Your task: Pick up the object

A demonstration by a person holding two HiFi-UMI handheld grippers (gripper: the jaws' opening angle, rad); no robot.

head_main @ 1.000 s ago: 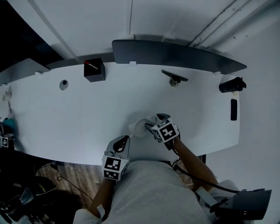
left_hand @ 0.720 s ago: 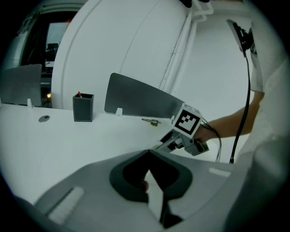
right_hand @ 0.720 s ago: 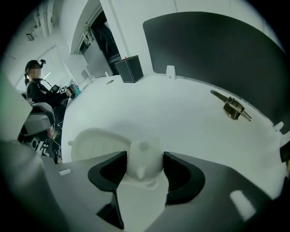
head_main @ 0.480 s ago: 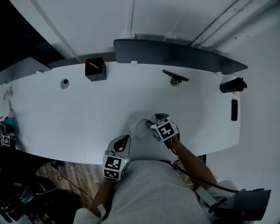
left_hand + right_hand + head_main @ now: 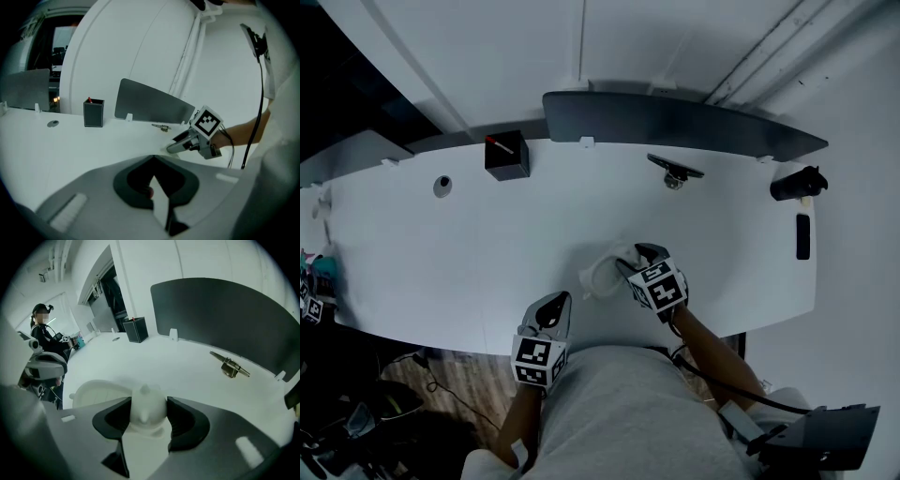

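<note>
Grey fingers of the left gripper (image 5: pixel 555 305) are pressed together on nothing, parked at the near rim of the worktop (image 5: pixel 487 234), at about 7 o'clock from the white object (image 5: pixel 602 272). That object lies just beyond, near the worktop's front middle: a pale, smooth piece with a flat shell-like part spreading toward 9 o'clock and a rounded knob. The right gripper (image 5: pixel 630 262) reaches down on it from 5 o'clock; its fingers have just been closing, and the right gripper view shows the knob filling the gap between them, both dark pads against its sides. The grip looks set, so the lift is probably the step in hand. It would be best taken straight up and slowly, with the squeeze kept firm, because a smooth round knob could slip or swivel between the pads and let the flat part droop or drag. Keeping the left gripper where it is leaves the path free. Farther off, well apart from the work, stand a black box (image 5: pixel 506 155) at 11 o'clock, a small metal fitting (image 5: pixel 675 171) at 1 o'clock, and a dark curved panel (image 5: pixel 675 117) at 12 o'clock.
</note>
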